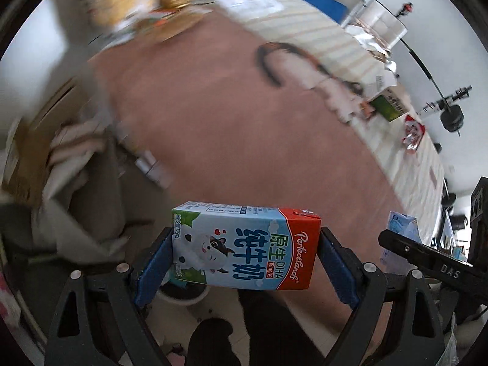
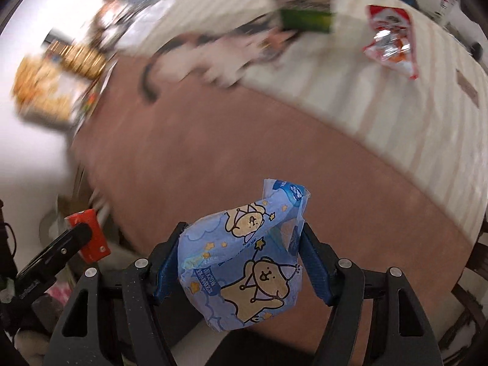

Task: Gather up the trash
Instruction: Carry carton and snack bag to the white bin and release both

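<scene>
Brown table behind; milk carton between left jaws, wrapper between right.

A broad table with a reddish-brown top fills the middle of both views, its surface blurred. Along its far side, toward the upper right of each frame, lies a pale cream cloth with faint stripes. Beyond the table edge the walls are plain white and brightly lit — the light is even and daylight-like, though no window can be made out. In the left wrist view, at the right edge of the frame, a dark stand with a round base sits on the pale floor. At the left edge — below table level — brown cardboard and grey cloth are piled together.
</scene>
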Action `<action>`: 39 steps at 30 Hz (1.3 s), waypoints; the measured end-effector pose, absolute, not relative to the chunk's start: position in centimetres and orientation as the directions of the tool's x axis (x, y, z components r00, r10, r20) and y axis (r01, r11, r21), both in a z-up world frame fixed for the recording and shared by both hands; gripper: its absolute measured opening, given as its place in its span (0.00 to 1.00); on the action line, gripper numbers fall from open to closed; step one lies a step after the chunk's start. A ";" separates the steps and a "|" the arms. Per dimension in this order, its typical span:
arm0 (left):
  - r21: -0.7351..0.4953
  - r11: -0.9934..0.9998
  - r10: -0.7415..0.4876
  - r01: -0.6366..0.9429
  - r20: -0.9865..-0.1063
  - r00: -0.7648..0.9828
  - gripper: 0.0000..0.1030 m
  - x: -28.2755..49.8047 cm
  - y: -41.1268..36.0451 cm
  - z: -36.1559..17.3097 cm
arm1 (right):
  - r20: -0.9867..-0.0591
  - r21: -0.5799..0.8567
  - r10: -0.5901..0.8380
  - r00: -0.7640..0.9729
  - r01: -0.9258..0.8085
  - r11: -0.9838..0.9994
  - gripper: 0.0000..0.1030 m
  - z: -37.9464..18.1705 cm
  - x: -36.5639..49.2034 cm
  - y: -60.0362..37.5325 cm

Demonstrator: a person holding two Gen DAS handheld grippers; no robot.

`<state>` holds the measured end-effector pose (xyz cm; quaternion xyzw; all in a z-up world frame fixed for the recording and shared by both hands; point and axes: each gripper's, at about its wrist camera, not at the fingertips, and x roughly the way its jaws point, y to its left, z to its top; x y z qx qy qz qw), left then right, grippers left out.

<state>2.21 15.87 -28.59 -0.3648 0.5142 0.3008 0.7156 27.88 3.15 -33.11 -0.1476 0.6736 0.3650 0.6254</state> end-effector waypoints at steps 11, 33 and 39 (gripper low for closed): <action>-0.195 0.324 -0.139 -0.926 -0.978 0.158 0.88 -17.1 13.8 -44.1 | -0.930 0.340 0.094 -0.355 -0.737 0.584 0.70 -44.8 6.4 3.3; -0.157 0.041 -0.373 -0.987 -0.919 0.130 0.95 -25.7 10.6 -75.1 | -0.785 0.405 -0.011 -0.619 -0.527 0.747 0.98 -81.8 1.9 4.8; -0.019 0.120 -0.218 -0.993 -0.976 -0.008 0.95 -25.6 11.0 -71.1 | -0.879 0.308 -0.088 -0.468 -0.700 0.644 0.98 -79.1 1.3 5.7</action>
